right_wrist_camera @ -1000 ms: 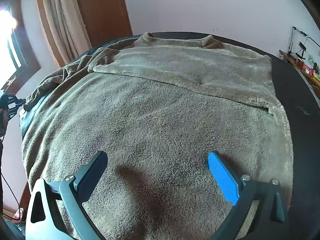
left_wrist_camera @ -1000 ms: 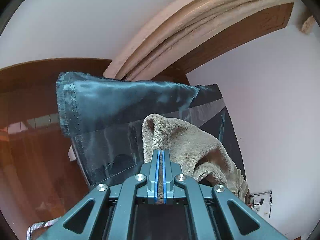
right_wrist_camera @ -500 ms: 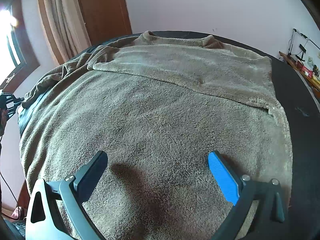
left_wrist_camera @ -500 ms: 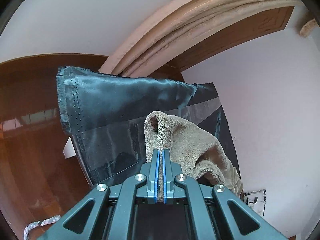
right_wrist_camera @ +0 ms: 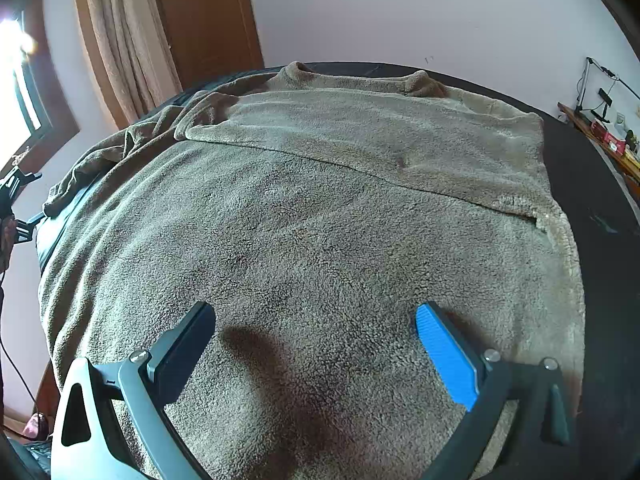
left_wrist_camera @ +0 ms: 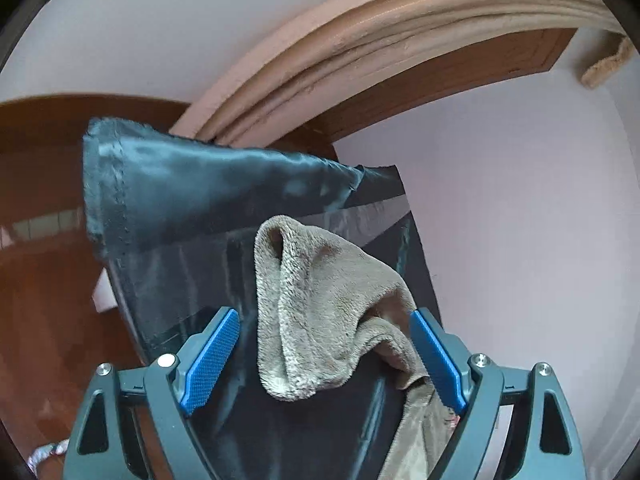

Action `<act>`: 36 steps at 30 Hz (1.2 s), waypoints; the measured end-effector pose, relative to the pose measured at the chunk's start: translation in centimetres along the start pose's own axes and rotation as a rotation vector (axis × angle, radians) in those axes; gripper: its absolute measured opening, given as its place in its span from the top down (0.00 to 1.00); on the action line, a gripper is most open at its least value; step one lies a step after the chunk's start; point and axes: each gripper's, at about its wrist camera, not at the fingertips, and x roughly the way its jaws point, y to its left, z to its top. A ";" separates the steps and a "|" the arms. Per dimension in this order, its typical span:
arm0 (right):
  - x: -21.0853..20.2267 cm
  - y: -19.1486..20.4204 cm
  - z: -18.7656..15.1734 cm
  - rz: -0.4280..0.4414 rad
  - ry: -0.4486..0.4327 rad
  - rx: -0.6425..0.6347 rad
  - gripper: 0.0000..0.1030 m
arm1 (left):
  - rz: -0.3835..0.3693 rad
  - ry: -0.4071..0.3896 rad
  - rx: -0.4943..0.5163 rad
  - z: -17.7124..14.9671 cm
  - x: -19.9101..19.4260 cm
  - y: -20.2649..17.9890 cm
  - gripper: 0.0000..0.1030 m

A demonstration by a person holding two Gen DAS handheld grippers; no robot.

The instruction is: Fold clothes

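A beige fleece garment (right_wrist_camera: 320,200) lies spread over a dark-covered bed (right_wrist_camera: 592,184), its far part folded over with the collar at the back. Above its near part my right gripper (right_wrist_camera: 316,308) hovers open with nothing between its fingers. In the left wrist view a bunched end of the same fleece (left_wrist_camera: 320,280) lies on the shiny dark cover (left_wrist_camera: 200,200) near the bed's corner. My left gripper (left_wrist_camera: 324,314) is opening. The fleece end sits between the blue pads (left_wrist_camera: 212,360), which do not press on it.
A beige curtain (right_wrist_camera: 120,40) and a brown wooden door (right_wrist_camera: 208,20) stand behind the bed at the left, beside a bright window (right_wrist_camera: 16,80). A shelf with small items (right_wrist_camera: 600,128) runs along the right wall. Polished brown floor (left_wrist_camera: 40,300) lies beyond the bed's corner.
My left gripper's jaws, shut on the fleece fold before, have spread wide and the fold now lies loose between them. The right gripper has not moved.
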 end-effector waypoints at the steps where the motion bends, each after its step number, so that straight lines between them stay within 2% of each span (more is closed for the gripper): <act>1: 0.0 0.0 0.0 0.001 0.000 0.001 0.02 | -0.008 -0.001 -0.003 0.0 0.0 0.0 0.14; 8: -0.1 0.1 0.2 -0.010 0.001 -0.004 0.02 | -0.109 0.016 0.006 0.3 0.4 -0.2 0.14; 15: 0.3 0.5 0.3 -0.029 0.012 -0.020 0.02 | -0.126 0.050 0.049 0.6 1.2 -1.0 0.16; 17: 0.3 0.5 0.3 -0.034 0.012 -0.022 0.02 | -0.117 0.071 0.057 0.6 1.7 -1.1 0.34; 18: 0.3 0.5 0.3 -0.036 0.012 -0.023 0.02 | -0.099 0.075 0.051 0.5 1.9 -0.8 0.53; 19: 0.2 0.5 0.2 -0.038 0.012 -0.024 0.02 | -0.079 0.078 0.045 0.5 2.1 -0.6 0.67; 21: 0.1 0.5 0.2 -0.043 0.012 -0.026 0.02 | -0.055 0.082 0.032 0.5 2.5 0.0 0.68; 22: 0.1 0.5 0.2 -0.046 0.012 -0.028 0.02 | -0.052 0.081 0.029 0.4 2.5 0.2 0.74; 27: 0.2 0.7 0.2 -0.056 0.014 -0.034 0.02 | -0.032 0.050 0.027 0.2 1.9 0.5 0.85; 31: 0.2 0.7 0.2 -0.056 0.013 -0.034 0.02 | -0.020 -0.002 0.080 0.2 0.5 -1.1 0.91; 33: 0.1 0.7 0.2 -0.055 0.009 -0.032 0.02 | -0.019 -0.003 0.109 0.4 0.3 -2.0 0.93; 36: -0.2 0.5 0.1 -0.052 -0.003 -0.023 0.02 | 0.048 0.004 0.169 0.3 0.9 -3.1 0.94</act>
